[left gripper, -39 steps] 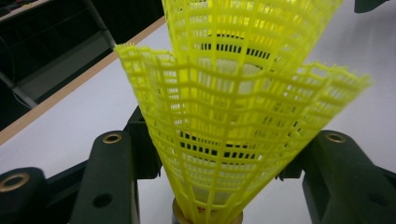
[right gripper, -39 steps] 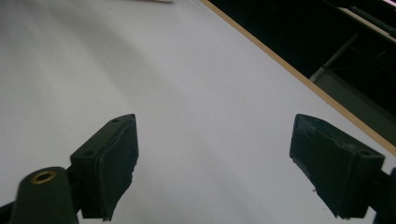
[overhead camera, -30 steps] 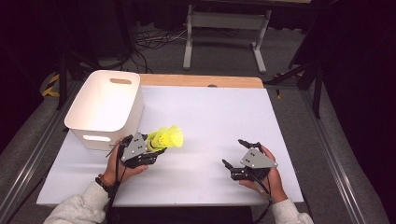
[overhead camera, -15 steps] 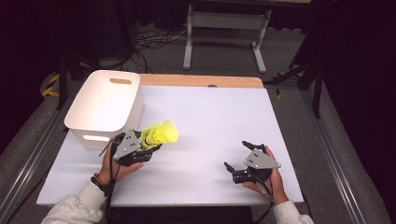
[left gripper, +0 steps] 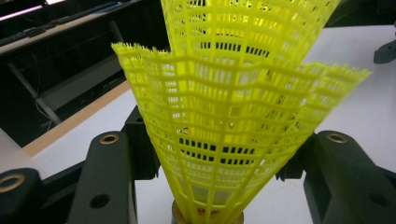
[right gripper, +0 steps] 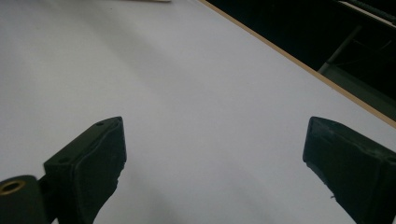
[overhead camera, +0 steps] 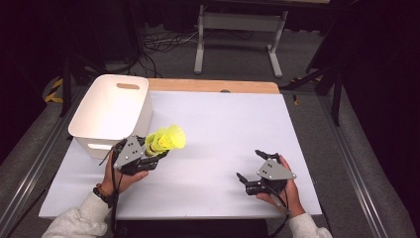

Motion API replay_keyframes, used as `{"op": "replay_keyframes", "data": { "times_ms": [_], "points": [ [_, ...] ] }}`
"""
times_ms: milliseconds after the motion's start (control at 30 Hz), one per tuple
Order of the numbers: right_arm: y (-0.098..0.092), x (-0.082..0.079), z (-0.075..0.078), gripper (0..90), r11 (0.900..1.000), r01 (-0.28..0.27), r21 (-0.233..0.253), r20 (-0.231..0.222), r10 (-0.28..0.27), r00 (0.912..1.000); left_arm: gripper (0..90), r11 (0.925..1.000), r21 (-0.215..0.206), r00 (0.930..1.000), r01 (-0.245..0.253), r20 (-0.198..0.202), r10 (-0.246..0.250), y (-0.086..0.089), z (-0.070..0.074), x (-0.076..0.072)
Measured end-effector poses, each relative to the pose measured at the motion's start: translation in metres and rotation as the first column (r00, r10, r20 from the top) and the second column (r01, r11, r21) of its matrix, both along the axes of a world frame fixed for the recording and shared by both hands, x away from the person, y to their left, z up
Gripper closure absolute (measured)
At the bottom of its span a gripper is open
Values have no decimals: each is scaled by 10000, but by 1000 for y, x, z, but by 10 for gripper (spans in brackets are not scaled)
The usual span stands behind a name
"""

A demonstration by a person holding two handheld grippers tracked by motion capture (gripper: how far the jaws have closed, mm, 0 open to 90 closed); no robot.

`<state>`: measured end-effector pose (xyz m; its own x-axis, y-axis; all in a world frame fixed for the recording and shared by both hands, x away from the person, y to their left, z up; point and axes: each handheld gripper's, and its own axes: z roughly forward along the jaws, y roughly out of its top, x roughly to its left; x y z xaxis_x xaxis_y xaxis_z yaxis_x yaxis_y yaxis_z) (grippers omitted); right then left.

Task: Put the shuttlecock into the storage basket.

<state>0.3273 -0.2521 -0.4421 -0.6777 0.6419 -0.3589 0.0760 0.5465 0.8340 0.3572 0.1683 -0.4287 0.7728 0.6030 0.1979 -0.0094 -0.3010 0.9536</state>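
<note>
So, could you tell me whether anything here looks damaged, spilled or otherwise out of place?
Nothing stands out. The left gripper holds yellow shuttlecocks, nested one inside another, skirts intact. The white bin sits upright at the table's left edge, and the right gripper is open.

a lab-like recording space: white table [overhead camera: 218,134] on dark floor, loose cables [overhead camera: 163,47], metal stand [overhead camera: 237,22].

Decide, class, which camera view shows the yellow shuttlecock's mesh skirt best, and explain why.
The left gripper view: the yellow shuttlecocks sit close up between the left tongs, so the mesh is sharp and two nested skirts show. The high view shows them small, held beside the white bin. The right gripper view looks over the bare white table.
</note>
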Motion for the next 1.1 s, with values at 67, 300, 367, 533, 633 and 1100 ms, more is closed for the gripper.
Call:
{"op": "replay_keyframes", "data": {
  "times_ms": [67, 300, 367, 533, 633, 1100],
  "points": [
    [0, 0, 0, 69, 10000, 7, -13, 7, -6, 10000, 464, 10000, -94, 10000, -18, -5, 18, 2, 1, 0],
    [2, 0, -2, 69, 10000, -23, -55, -94, 23, 10000, 459, 9995, -289, 9999, -157, 56, 158, 9, 5, 0],
    [2, 0, -2, 69, 10000, -45, -56, -109, 44, 9999, 457, 9992, -357, 9998, -156, 71, 159, 10, 7, -1],
    [2, 1, -2, 69, 9999, -63, -86, -127, 62, 9999, 456, 9988, -445, 9997, -186, 142, 193, 14, 10, -2],
    [2, 1, -2, 69, 9999, -74, -68, -136, 73, 9999, 456, 9984, -508, 9995, -241, 181, 251, 18, 12, -2],
    [3, 1, -3, 69, 9999, -95, -140, -101, 93, 9999, 458, 9965, -723, 9984, -416, 351, 443, 27, 19, -4]
  ]
}}
